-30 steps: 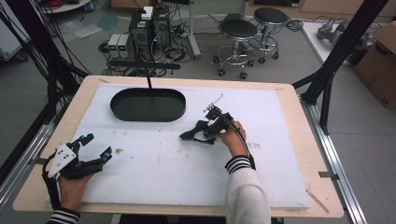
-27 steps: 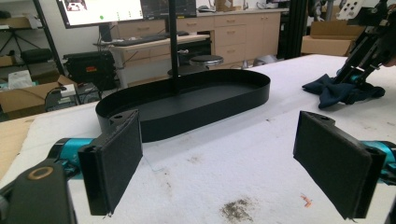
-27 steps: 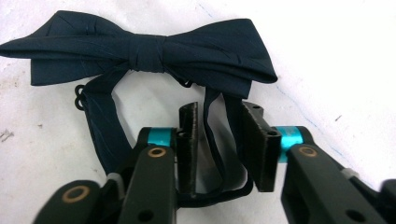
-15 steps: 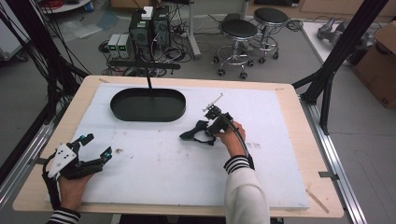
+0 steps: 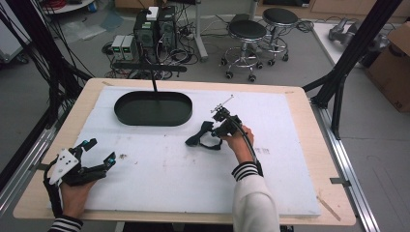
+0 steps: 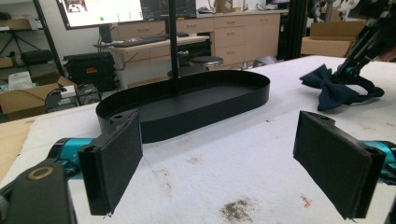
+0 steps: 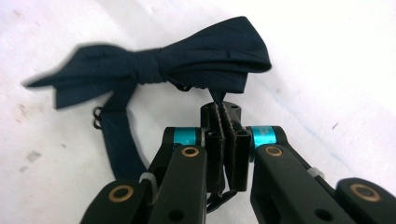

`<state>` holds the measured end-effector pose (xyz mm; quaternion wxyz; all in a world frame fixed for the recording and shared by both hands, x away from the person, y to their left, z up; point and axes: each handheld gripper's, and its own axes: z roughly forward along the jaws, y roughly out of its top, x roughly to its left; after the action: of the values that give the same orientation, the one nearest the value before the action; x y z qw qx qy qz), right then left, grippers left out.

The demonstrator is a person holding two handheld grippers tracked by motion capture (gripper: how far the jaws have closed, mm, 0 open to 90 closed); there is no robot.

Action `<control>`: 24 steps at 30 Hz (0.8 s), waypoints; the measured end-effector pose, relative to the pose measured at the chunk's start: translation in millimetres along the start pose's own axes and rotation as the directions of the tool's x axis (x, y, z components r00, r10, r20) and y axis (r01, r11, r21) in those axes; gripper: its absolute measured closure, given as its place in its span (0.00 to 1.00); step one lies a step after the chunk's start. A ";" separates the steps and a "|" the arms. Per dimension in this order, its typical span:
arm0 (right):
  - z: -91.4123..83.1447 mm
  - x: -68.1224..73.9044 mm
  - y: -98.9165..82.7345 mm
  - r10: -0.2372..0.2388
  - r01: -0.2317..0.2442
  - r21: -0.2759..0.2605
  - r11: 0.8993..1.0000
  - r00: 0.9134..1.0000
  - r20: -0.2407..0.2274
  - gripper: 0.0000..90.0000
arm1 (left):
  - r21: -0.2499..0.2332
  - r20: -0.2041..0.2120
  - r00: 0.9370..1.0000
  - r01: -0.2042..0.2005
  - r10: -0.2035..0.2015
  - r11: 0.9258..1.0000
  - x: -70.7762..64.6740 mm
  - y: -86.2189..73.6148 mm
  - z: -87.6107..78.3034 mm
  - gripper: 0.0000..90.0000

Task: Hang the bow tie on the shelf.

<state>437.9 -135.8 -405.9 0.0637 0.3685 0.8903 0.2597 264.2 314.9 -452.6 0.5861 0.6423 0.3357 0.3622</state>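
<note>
The right gripper [image 7: 223, 121] pinches the bow tie [image 7: 159, 65]; the left gripper [image 6: 219, 163], at seven o'clock, gapes wide, tray [image 6: 187, 100] ahead.

The tray [image 5: 153, 108] lies on the table [image 5: 290, 92] ahead of the left gripper [image 5: 99, 152], and the bow tie [image 5: 200, 137] lies just beyond the right gripper [image 5: 218, 129], well right of the left one.

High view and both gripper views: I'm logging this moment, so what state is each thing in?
Left gripper: jaws wide open, holding nothing.
Right gripper: jaws shut on the bow tie's strap.
Bow tie: knotted, lying on the white mat.
Black oval tray: empty.
</note>
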 end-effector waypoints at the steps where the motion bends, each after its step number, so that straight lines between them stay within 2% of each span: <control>1: -1.8 0.9 0.4 0.000 0.000 -0.017 1.000 1.000 0.000 0.98 | 0.000 0.000 1.000 0.000 0.000 1.000 0.0 0.0 0.0 0.18; 3: -3.5 1.5 0.8 -0.008 0.008 -0.034 0.999 1.000 -0.003 0.98 | 0.000 0.000 1.000 -0.001 0.001 1.000 -0.1 0.0 0.0 0.18; 6: -9.0 5.2 2.2 -0.037 0.036 -0.089 0.995 0.999 -0.007 0.98 | 0.002 0.000 1.000 -0.005 0.005 1.000 -0.1 0.1 0.0 0.18; 11: -15.5 9.8 5.2 -0.066 0.063 -0.181 0.981 0.998 -0.012 0.98 | 0.004 0.000 1.000 -0.007 0.007 1.000 -0.5 0.1 0.1 0.18; 13: -17.5 10.5 6.2 -0.082 0.078 -0.216 0.973 0.997 -0.009 0.98 | 0.004 0.000 1.000 -0.007 0.007 1.000 -0.5 0.1 0.1 0.18; 17: -21.6 12.4 7.9 -0.072 0.066 -0.289 0.955 0.997 -0.009 0.98 | 0.004 0.000 1.000 -0.010 0.010 1.000 -0.4 0.1 -0.2 0.18; 21: -27.3 15.4 10.1 -0.073 0.072 -0.361 0.930 0.997 0.009 0.98 | 0.004 0.000 1.000 -0.008 0.008 1.000 -0.3 0.0 -0.2 0.18; 22: -27.3 15.4 10.1 -0.073 0.072 -0.361 0.930 0.997 0.009 0.98 | 0.004 0.000 1.000 -0.008 0.008 1.000 -0.3 0.0 -0.2 0.18; 23: -30.6 16.7 11.1 -0.074 0.077 -0.394 0.916 0.997 0.023 0.98 | 0.003 0.000 1.000 -0.007 0.007 1.000 -0.4 0.1 -0.1 0.18; 24: -32.0 17.5 11.4 -0.073 0.078 -0.409 0.909 0.997 0.027 0.98 | 0.004 0.000 1.000 -0.008 0.008 1.000 -0.3 0.0 -0.2 0.18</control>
<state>422.6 -130.2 -371.2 0.1546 0.3138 0.8293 0.4357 263.9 314.8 -452.5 0.5835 0.6448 0.3336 0.3639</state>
